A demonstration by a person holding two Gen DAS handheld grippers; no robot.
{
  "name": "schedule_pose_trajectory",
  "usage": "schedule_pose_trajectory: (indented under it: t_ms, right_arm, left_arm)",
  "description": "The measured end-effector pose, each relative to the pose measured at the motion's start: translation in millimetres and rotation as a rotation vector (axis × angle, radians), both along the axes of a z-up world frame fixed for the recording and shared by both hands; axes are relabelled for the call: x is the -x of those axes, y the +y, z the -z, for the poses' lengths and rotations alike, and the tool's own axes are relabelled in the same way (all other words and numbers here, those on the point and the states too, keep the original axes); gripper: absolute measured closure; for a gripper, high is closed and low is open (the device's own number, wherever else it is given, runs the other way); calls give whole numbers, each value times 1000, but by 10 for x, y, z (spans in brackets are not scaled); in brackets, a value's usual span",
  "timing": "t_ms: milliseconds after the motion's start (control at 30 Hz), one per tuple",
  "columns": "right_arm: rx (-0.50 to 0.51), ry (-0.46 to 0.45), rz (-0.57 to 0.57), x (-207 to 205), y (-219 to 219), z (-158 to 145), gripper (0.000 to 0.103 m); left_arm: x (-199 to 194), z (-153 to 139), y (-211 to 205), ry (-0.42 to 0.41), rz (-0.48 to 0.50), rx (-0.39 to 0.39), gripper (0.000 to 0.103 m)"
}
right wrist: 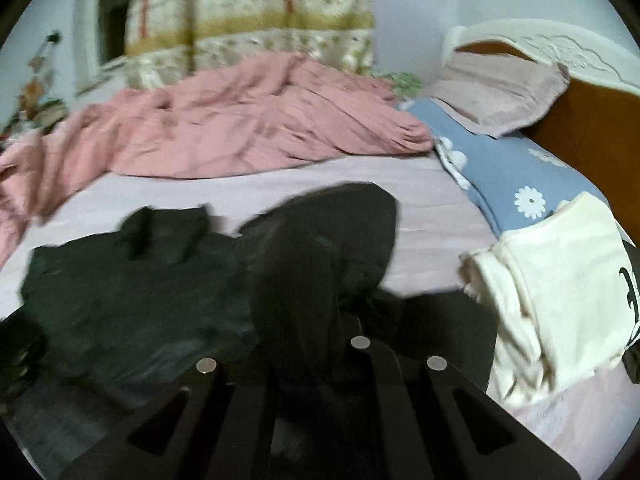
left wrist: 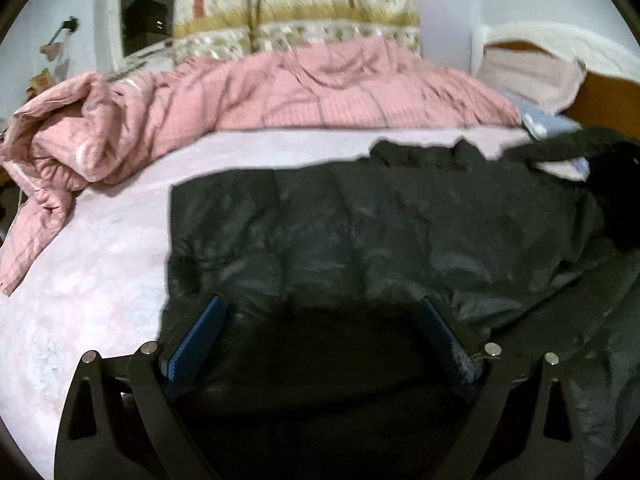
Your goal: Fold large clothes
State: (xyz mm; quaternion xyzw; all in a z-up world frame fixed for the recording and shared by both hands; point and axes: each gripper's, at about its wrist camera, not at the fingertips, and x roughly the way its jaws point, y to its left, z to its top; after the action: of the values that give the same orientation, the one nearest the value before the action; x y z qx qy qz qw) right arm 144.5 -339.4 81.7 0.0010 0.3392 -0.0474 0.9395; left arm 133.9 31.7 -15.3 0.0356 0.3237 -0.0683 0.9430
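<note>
A large black padded jacket [left wrist: 380,232] lies spread on the pale pink bed sheet [left wrist: 88,280]. My left gripper [left wrist: 320,320] hangs low over its near hem, open wide, with its blue pads [left wrist: 200,340] on either side of a bulge of the black fabric. In the right wrist view the jacket [right wrist: 120,292] lies at the left. One end of it, a sleeve or hood [right wrist: 320,248], rises bunched out of my right gripper [right wrist: 340,320], which is shut on it; the cloth hides the fingertips. That raised end also shows in the left wrist view at the far right [left wrist: 580,144].
A crumpled pink quilt [left wrist: 240,96] lies across the far side of the bed. A blue flowered pillow [right wrist: 504,168], a pink pillow [right wrist: 500,92] and a cream garment [right wrist: 552,288] sit at the right by the wooden headboard [right wrist: 592,120]. A patterned curtain [left wrist: 296,0] hangs behind.
</note>
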Motion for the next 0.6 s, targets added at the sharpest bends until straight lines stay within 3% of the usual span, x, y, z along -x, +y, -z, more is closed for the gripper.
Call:
schedule_pose_trajectory:
  t_ms: [67,133,233,333,433,500,600]
  right_arm:
    - [-4,-71,-8,228,134,-118,101]
    - [-74,-132,-28,428,158,-172,101]
    - [-174,-170,-75,651,160,-116,101]
    - [-153,-165,3,800,147,63,101]
    - [-92,-114,104,851,93,317,92]
    - [-122,-73,124,793,15,421,73]
    - [-176,-56,150,715,-31,465,67]
  left_arm:
    - [44,-48,51,-31,-5,26,7]
    - [66,-77,66,-48,2,37,7]
    - [100,-109,26,-74,-10,6,7]
    - [206,-195,-39,-143,-34,-49,6]
    - [284,-239,-108,-196,-28,-87,4]
    - [282,-220,-158,-203,-38,-125,3]
    - [213,-129,-239,-176,-61,-193,2]
